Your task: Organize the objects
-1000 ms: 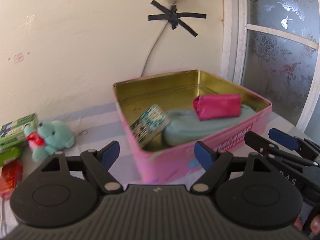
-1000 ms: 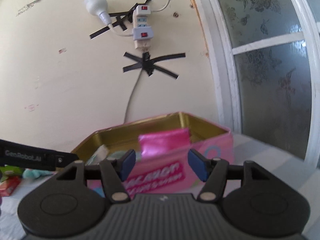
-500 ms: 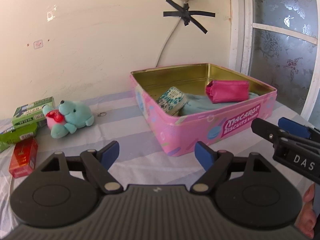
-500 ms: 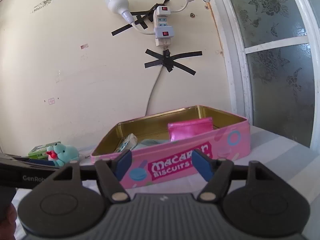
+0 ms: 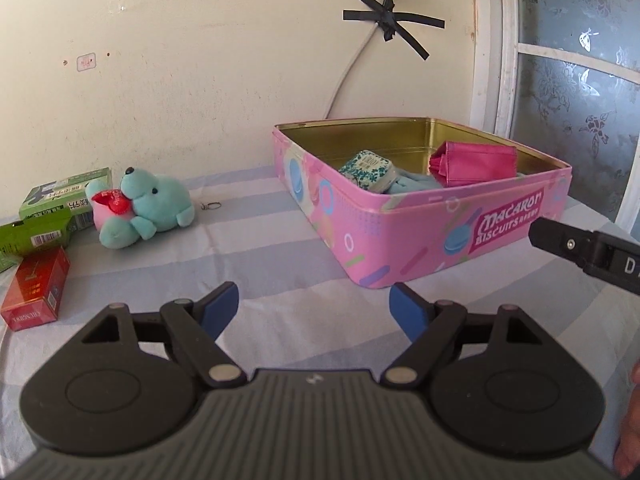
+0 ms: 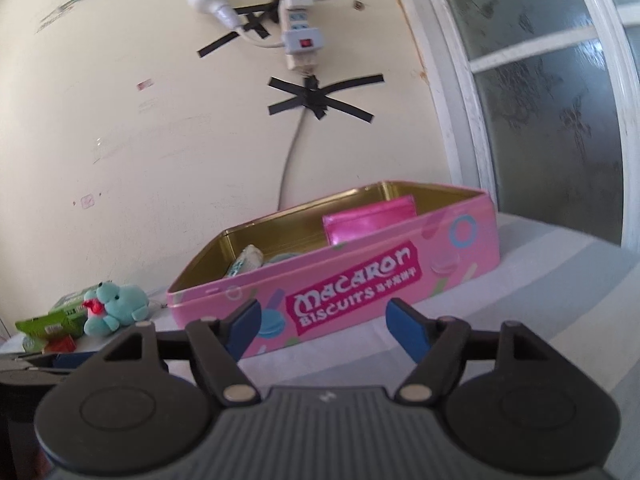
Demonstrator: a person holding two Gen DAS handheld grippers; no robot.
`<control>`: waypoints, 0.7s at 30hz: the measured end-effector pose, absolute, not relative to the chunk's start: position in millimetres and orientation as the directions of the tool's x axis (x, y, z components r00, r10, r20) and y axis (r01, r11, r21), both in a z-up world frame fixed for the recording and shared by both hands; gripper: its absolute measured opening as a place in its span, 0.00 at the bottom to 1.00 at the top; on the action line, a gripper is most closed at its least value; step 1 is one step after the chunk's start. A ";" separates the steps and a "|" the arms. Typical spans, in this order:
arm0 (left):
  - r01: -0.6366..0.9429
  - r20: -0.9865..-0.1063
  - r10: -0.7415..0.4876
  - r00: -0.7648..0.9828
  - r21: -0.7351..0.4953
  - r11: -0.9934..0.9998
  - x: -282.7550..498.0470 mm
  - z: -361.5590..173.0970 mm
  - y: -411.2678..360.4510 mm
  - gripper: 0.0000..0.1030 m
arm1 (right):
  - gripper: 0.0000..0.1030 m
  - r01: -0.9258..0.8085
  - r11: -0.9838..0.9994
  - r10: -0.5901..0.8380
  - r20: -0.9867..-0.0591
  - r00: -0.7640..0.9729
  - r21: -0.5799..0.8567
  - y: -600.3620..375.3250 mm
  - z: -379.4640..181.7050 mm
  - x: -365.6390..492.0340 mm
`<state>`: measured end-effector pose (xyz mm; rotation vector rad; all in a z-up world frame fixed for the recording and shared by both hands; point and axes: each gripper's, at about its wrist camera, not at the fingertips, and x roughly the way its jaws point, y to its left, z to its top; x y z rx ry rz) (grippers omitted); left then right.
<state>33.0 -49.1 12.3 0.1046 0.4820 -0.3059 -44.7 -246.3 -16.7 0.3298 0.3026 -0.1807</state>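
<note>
Macaron tin [image 5: 420, 240] already held pouch [image 5: 474, 164], patterned box [image 5: 368, 170]. Plush [image 5: 148, 210], red box [image 5: 36, 288], green boxes [image 5: 66, 196] were still out, far left. Left gripper [image 5: 314, 312], right gripper [image 6: 322, 326]: jaws apart, empty.

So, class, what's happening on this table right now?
A person holds two grippers, both open and empty: the left gripper and right gripper hover in front of the pink biscuit tin. The tin already holds a pink pouch and a small patterned box. The teal plush toy and red carton wait outside.
</note>
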 end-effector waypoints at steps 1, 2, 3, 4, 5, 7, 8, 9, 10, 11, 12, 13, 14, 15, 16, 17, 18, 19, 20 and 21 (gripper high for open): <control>0.314 -0.468 -0.266 0.842 0.026 0.949 32.3 12.3 -48.9 0.82 | 0.70 0.224 0.929 -0.123 -0.323 0.938 0.295 -247.2 -17.1 -44.3; 0.316 -0.467 -0.267 0.843 0.027 0.949 31.8 12.5 -49.0 0.82 | 0.71 0.224 0.928 -0.123 -0.324 0.938 0.297 -247.0 -17.5 -44.7; 0.319 -0.468 -0.269 0.842 0.029 0.947 32.1 12.1 -48.9 0.82 | 0.71 0.224 0.928 -0.123 -0.324 0.938 0.297 -246.6 -17.6 -44.8; 0.320 -0.470 -0.269 0.841 0.031 0.947 32.1 11.8 -49.5 0.82 | 0.71 0.222 0.929 -0.122 -0.325 0.938 0.295 -246.3 -17.6 -44.5; 0.322 -0.471 -0.269 0.840 0.035 0.946 32.0 11.8 -50.2 0.82 | 0.72 0.222 0.930 -0.121 -0.325 0.938 0.293 -246.0 -17.7 -44.3; 0.327 -0.471 -0.271 0.840 0.040 0.944 31.6 11.8 -50.8 0.82 | 0.73 0.222 0.930 -0.121 -0.325 0.938 0.292 -245.7 -17.7 -44.7; 0.328 -0.469 -0.272 0.840 0.041 0.944 31.2 12.0 -51.0 0.82 | 0.73 0.222 0.930 -0.121 -0.326 0.938 0.293 -245.9 -17.7 -44.7; 0.329 -0.468 -0.273 0.841 0.042 0.943 30.7 12.2 -51.3 0.82 | 0.73 0.223 0.930 -0.122 -0.327 0.937 0.294 -246.1 -17.6 -44.6; 0.330 -0.467 -0.274 0.841 0.042 0.943 30.7 12.1 -51.0 0.82 | 0.73 0.224 0.929 -0.122 -0.326 0.937 0.294 -245.7 -17.6 -44.8; 0.331 -0.466 -0.275 0.841 0.041 0.943 30.6 12.2 -50.7 0.83 | 0.73 0.223 0.930 -0.122 -0.326 0.937 0.293 -245.7 -17.5 -44.8; 0.329 -0.465 -0.274 0.842 0.039 0.944 29.8 12.3 -51.1 0.83 | 0.73 0.223 0.930 -0.122 -0.326 0.937 0.293 -246.0 -17.5 -44.6; 0.328 -0.464 -0.274 0.842 0.038 0.944 29.5 12.3 -51.1 0.83 | 0.74 0.222 0.930 -0.121 -0.326 0.938 0.293 -246.3 -17.4 -44.4; 0.328 -0.465 -0.274 0.842 0.036 0.944 29.7 12.4 -50.7 0.83 | 0.74 0.221 0.930 -0.120 -0.326 0.938 0.293 -246.6 -17.4 -44.3; 0.328 -0.466 -0.275 0.841 0.035 0.944 29.8 12.1 -50.6 0.83 | 0.74 0.221 0.930 -0.120 -0.326 0.938 0.293 -246.8 -17.4 -44.3; 0.327 -0.467 -0.275 0.841 0.034 0.944 29.9 12.3 -50.7 0.83 | 0.74 0.220 0.930 -0.119 -0.326 0.938 0.294 -247.4 -17.3 -43.7; 0.327 -0.467 -0.275 0.840 0.033 0.944 29.9 12.4 -50.6 0.83 | 0.74 0.222 0.930 -0.121 -0.327 0.937 0.294 -247.1 -17.3 -44.2; 0.327 -0.467 -0.275 0.841 0.033 0.944 29.9 12.4 -50.6 0.83 | 0.74 0.223 0.929 -0.121 -0.327 0.937 0.294 -247.0 -17.2 -44.3; 0.327 -0.467 -0.275 0.841 0.034 0.944 29.8 12.5 -50.6 0.84 | 0.74 0.222 0.930 -0.120 -0.327 0.937 0.294 -247.3 -17.3 -44.1; 0.326 -0.466 -0.274 0.841 0.034 0.945 29.6 12.6 -50.9 0.84 | 0.74 0.222 0.930 -0.120 -0.328 0.937 0.294 -247.5 -17.4 -43.9; 0.325 -0.465 -0.273 0.842 0.034 0.945 29.4 12.6 -51.2 0.86 | 0.74 0.223 0.930 -0.120 -0.330 0.936 0.293 -247.3 -17.5 -44.1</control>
